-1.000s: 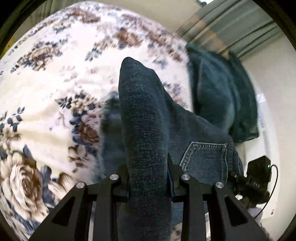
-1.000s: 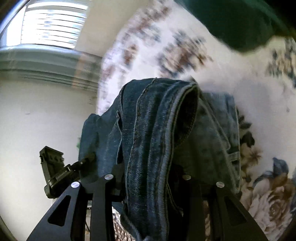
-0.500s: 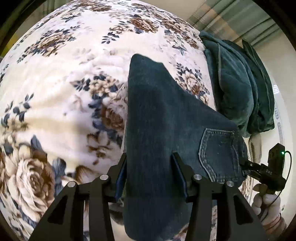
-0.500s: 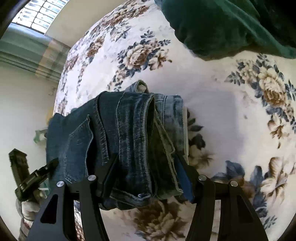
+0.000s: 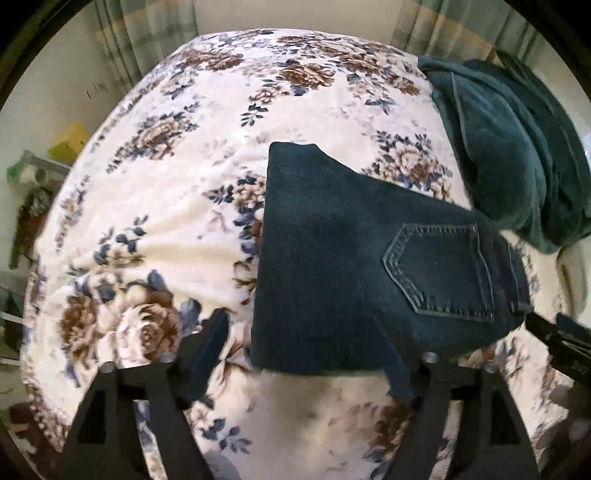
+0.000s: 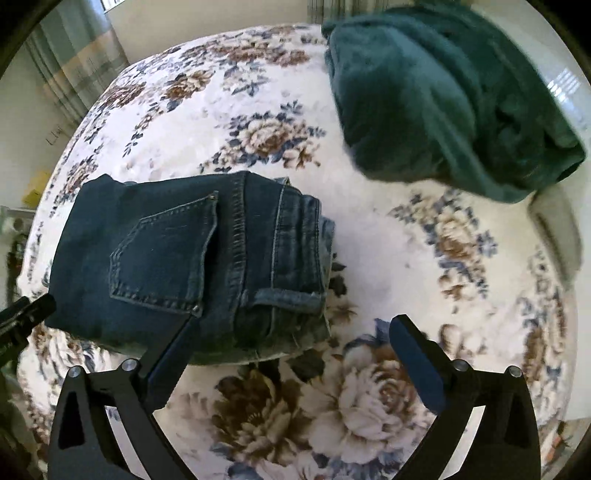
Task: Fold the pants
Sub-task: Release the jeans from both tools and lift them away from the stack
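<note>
The dark blue jeans (image 5: 354,258) lie folded into a compact bundle on the floral bedspread (image 5: 166,206), a back pocket facing up. They also show in the right wrist view (image 6: 184,266), with the hems and waistband stacked at the bundle's right edge. My left gripper (image 5: 303,354) is open and empty, just in front of the bundle's near edge. My right gripper (image 6: 295,332) is open and empty, at the bundle's near right corner. Each gripper's tip shows at the side edge of the other's view.
A dark green blanket (image 5: 517,147) lies heaped at the far right of the bed, close to the jeans; it also shows in the right wrist view (image 6: 436,92). Curtains (image 5: 147,33) hang behind the bed. A shelf with a yellow box (image 5: 70,138) stands at the left.
Both grippers held the jeans above the bed, lowered them onto the bedspread, then opened and let go. Both have pulled back a little from the folded bundle.
</note>
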The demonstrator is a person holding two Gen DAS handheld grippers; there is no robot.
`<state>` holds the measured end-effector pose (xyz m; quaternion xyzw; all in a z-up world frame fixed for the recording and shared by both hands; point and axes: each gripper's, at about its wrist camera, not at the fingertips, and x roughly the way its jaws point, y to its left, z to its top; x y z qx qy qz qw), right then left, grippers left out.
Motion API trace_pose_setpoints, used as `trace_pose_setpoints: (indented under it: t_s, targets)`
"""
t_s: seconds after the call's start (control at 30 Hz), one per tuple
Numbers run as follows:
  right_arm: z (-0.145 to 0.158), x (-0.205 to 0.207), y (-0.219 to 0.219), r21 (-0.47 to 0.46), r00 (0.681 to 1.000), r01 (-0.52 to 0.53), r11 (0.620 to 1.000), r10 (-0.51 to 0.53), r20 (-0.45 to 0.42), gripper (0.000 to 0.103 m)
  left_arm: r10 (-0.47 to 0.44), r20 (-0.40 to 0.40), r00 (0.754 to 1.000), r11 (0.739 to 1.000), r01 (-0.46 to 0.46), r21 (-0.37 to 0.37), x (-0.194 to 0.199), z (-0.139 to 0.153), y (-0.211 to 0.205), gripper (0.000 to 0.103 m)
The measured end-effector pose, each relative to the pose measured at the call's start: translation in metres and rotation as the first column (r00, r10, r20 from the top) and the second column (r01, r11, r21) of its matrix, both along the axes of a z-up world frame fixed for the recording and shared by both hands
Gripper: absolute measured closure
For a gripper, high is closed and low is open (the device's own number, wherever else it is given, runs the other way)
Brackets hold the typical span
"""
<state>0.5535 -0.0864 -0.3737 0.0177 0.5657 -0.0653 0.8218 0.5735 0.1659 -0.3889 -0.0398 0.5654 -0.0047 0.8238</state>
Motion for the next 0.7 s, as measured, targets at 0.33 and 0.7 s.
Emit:
trace_pose_setpoints:
  t_s: [0.33, 0.7]
  targets:
    - [0.085, -0.061, 0.016, -0.047, 0.995, 0.017, 0.999, -0.012, 0.097, 0.0, -0.002, 0.083, 0.997, 0.999, -0.002, 0.046, -0.042, 0.059, -0.022, 0.018]
    - [0.224, -0.187, 0.016, -0.078, 0.959, -0.043, 0.996, 0.063, 0.275, 0.0, 0.018, 0.248, 0.969, 0.998, -0.034, 0.061, -0.144, 0.174, -0.039, 0.018]
